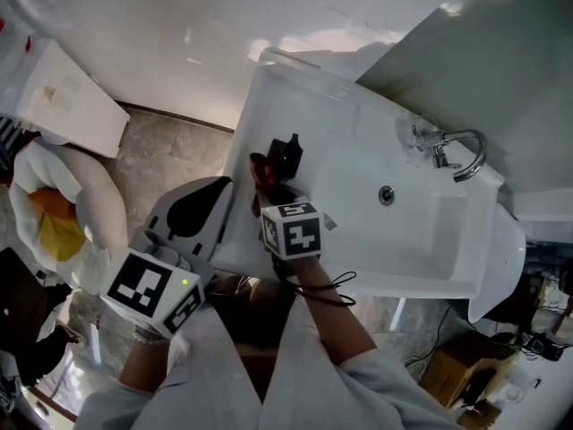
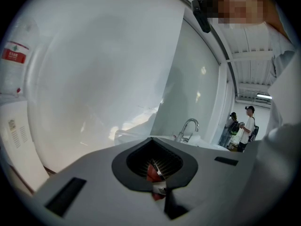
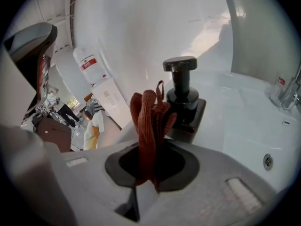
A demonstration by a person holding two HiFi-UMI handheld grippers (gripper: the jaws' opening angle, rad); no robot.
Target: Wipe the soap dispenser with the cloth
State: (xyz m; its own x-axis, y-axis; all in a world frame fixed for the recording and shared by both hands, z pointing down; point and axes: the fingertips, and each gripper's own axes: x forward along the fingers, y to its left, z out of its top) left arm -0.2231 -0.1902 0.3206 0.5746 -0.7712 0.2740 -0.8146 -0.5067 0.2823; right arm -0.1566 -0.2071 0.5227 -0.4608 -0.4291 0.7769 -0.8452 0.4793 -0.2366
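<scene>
Beside the soap dispenser (image 1: 288, 154), right hand-held gripper (image 1: 274, 199), forearm (image 1: 332, 317) outstretched, cloth (image 3: 148, 126) between jaws

Soap dispenser (image 1: 288, 156) on white sink rim (image 1: 309, 77)

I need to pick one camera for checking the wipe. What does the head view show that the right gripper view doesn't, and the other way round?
Only the head view shows the whole sink from above, the floor beside it and the person's sleeves. Only the right gripper view shows the right tool with its jaws clamped on the cloth, and a red-labelled bottle in the background. Both show the cloth close to the black soap dispenser at the sink's corner, plus the faucet and the drain.
</scene>
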